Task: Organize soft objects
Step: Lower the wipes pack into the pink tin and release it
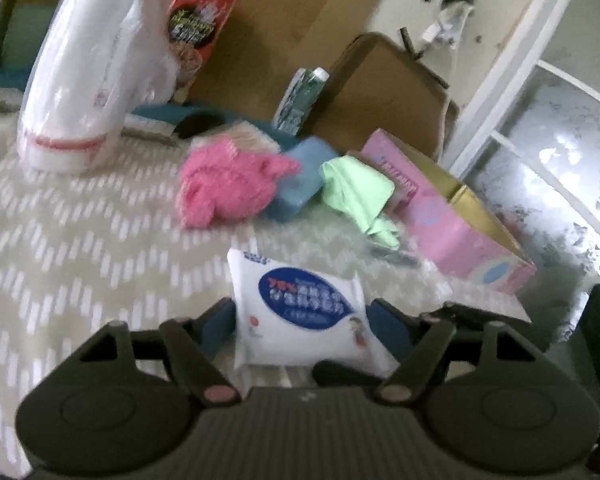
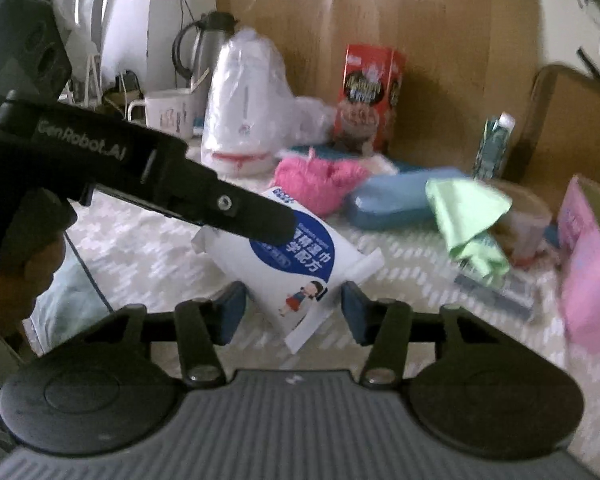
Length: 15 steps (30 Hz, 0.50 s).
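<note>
Left gripper clamps the wet-wipes pack above the near edge of the chevron blanket; right gripper stands part-open around it, pads apart – no grip. Sorting barely begun – pink plush, blue pouch and green cloth lie loose by the pink box

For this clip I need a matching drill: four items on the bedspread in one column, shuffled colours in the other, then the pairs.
Items:
1. plush toy
2. cloth
3. wipes pack
4. snack box

Colours:
A. white with a blue label
B. red
C. pink
D. light green

Pairs: 1-C, 2-D, 3-A, 4-B
</note>
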Tool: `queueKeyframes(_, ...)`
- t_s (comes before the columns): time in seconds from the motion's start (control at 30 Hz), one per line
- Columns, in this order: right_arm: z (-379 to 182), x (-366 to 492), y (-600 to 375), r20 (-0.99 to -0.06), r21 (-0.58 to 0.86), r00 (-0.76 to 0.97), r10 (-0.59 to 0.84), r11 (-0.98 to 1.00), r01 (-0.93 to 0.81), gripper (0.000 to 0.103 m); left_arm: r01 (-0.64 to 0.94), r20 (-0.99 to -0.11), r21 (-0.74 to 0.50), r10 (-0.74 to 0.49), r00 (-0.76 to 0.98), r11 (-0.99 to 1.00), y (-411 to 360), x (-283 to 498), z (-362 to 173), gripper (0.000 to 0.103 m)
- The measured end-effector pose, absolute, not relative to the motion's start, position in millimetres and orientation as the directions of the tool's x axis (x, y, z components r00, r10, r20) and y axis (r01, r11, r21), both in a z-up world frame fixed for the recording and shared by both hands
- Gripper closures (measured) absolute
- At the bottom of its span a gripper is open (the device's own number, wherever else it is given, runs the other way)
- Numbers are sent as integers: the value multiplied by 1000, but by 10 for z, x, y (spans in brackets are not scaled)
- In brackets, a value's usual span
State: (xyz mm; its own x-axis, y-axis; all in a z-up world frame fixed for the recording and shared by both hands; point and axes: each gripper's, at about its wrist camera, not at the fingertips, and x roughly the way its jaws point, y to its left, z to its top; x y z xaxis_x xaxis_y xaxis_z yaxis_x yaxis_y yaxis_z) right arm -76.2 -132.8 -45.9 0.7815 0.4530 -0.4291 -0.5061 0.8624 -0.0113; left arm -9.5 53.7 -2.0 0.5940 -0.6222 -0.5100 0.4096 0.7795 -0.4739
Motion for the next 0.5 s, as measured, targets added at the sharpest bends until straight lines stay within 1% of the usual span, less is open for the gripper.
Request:
queueKeyframes(0.07,-463,-777,-1321,-421,-9,785,455,863,-505,48,411,-512,-472,-622,592,780,515,-85,11,29)
queueKeyframes(0.17,-431,-807,-1350,-392,-19,805,446,870,-492,48,441,-488,-451,-627,607,776,437,-71,145,29)
queueKeyframes(0.33,-274,-843,-1548,-297,-43,866,403,900,-434,48,531,-455,-357,-639,620,769,37,28,469,29)
queueKeyframes(0.5,-97,-850,-2002,-206,-51,929,309,944,-325,48,607,-423,-312,-679,600,731,-567,227,732,29)
